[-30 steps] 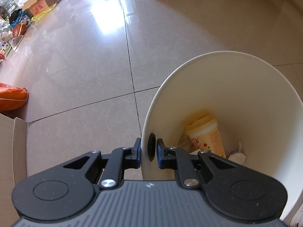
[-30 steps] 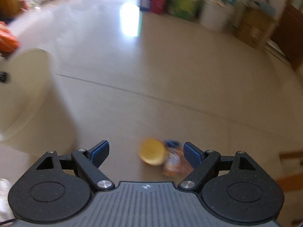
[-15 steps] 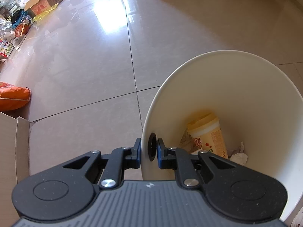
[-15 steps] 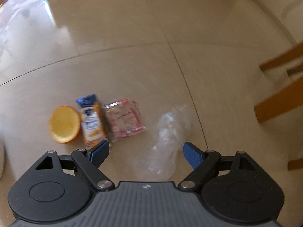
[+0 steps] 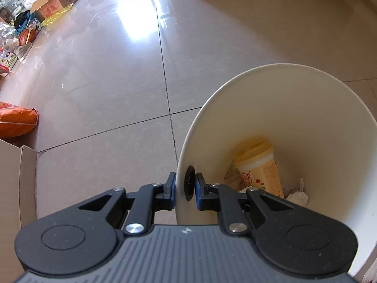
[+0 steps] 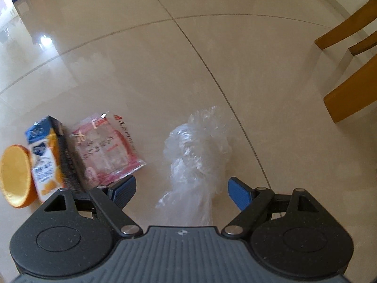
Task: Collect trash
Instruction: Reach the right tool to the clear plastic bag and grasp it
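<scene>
While the clear bag (image 6: 198, 151) lies crumpled on the floor (image 6: 165, 59) ahead of my right gripper (image 6: 182, 186), its jaws stand wide apart above it. Wrapper (image 6: 106, 151), carton (image 6: 44, 158) and lid (image 6: 15, 176) lie left. My left gripper (image 5: 186, 188) clamps the bin (image 5: 294, 118) rim; a cup (image 5: 259, 167) sits inside.

left wrist: down into bin (image 5: 294, 108), close | right wrist: down at floor (image 6: 146, 54), close

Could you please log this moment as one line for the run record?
left gripper: shut on white bin rim | right gripper: open, over clear plastic bag | floor: juice carton, pink wrapper
</scene>
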